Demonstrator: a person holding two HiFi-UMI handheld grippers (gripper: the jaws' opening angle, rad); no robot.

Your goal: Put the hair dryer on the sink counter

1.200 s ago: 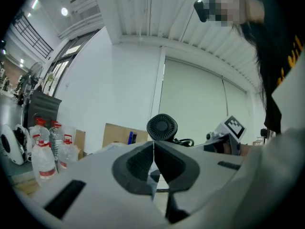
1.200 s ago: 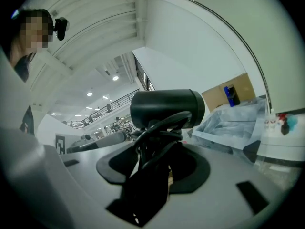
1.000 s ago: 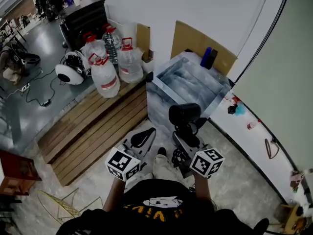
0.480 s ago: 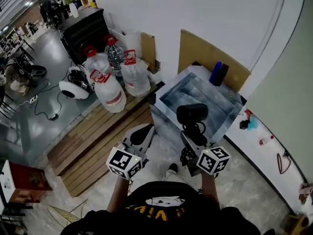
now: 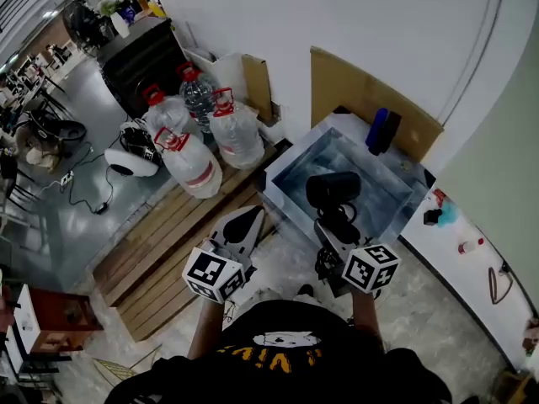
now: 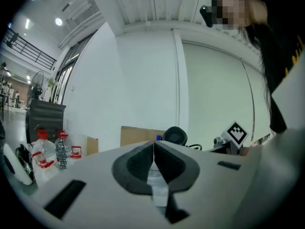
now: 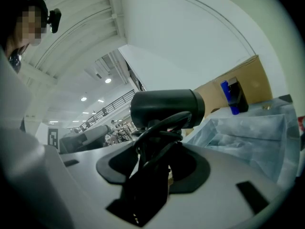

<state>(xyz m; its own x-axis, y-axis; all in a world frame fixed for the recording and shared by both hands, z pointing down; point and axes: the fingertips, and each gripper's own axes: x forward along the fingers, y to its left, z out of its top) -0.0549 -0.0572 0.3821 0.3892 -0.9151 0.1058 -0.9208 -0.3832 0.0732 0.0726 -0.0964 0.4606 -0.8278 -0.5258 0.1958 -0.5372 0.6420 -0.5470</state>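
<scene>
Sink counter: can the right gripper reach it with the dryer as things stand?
Probably yes. The right gripper holds the hair dryer close to the sink counter; only a blue bottle stands at its far corner, clear of the path.

hair dryer (image 5: 333,189) carried forward, over sink (image 5: 290,173)

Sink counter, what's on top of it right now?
A blue bottle and a dark container stand at the sink counter's back edge. The held hair dryer covers part of the basin.
</scene>
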